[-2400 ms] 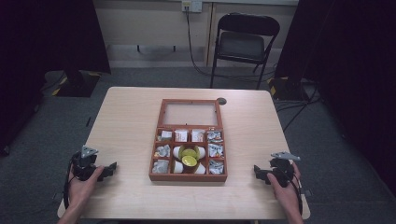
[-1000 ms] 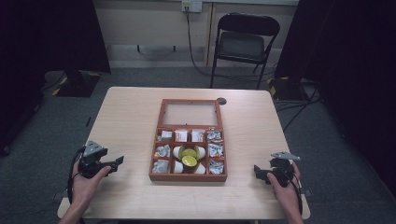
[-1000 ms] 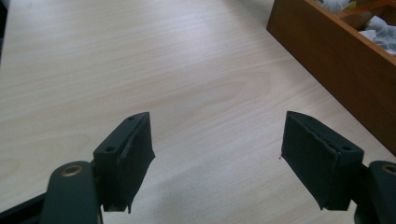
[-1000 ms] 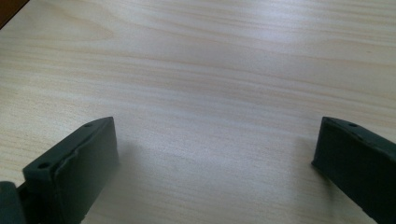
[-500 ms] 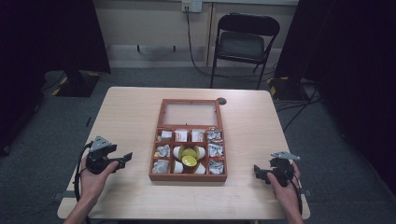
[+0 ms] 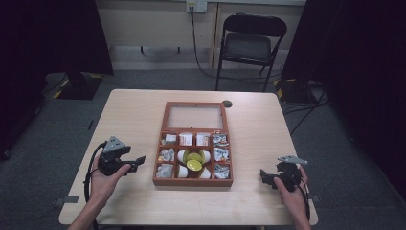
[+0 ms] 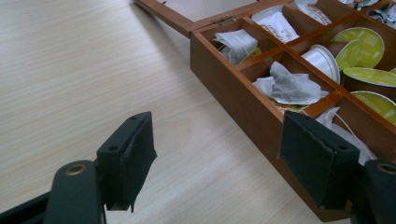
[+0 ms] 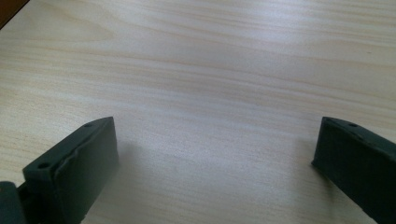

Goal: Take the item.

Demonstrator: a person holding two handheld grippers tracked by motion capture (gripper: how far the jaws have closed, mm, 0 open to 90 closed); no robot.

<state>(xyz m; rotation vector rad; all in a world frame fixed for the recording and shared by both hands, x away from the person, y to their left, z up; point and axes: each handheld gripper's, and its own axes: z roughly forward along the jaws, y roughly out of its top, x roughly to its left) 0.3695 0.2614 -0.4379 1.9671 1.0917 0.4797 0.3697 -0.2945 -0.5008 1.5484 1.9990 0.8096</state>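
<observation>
From above, the wooden box (image 6: 193, 146) lies mid-desk (image 6: 134, 115), long axis running away from the person, open lid at the far end. The left gripper (image 6: 139, 160) points at it, fingers narrowing slightly, empty. Left gripper view: the box corner sits just beyond the spread fingers (image 7: 128, 158). Right gripper view: the fingers (image 8: 79, 163) stand wide over bare desk.

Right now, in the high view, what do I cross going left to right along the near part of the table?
Left gripper → wooden compartment box → right gripper.
</observation>
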